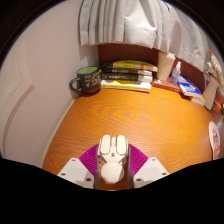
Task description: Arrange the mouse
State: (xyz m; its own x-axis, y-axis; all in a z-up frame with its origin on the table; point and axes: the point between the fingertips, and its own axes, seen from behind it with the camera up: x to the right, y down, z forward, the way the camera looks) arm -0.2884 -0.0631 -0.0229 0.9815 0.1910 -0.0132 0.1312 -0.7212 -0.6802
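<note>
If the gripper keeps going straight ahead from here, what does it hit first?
The gripper holds a white computer mouse between its fingers. Ahead lies bare wooden desk, then probably the stack of books at the far edge; depth is hard to judge.

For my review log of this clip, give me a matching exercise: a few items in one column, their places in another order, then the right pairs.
Things:
1. mouse
2. mug
3. books
4. curtain

Places:
A. hanging behind the desk
B. stacked at the desk's far edge, beside the mug
C. between the fingers of the gripper, held by the pads
D. on the desk's far edge, to the side of the books

Pairs: 1-C, 2-D, 3-B, 4-A
</note>
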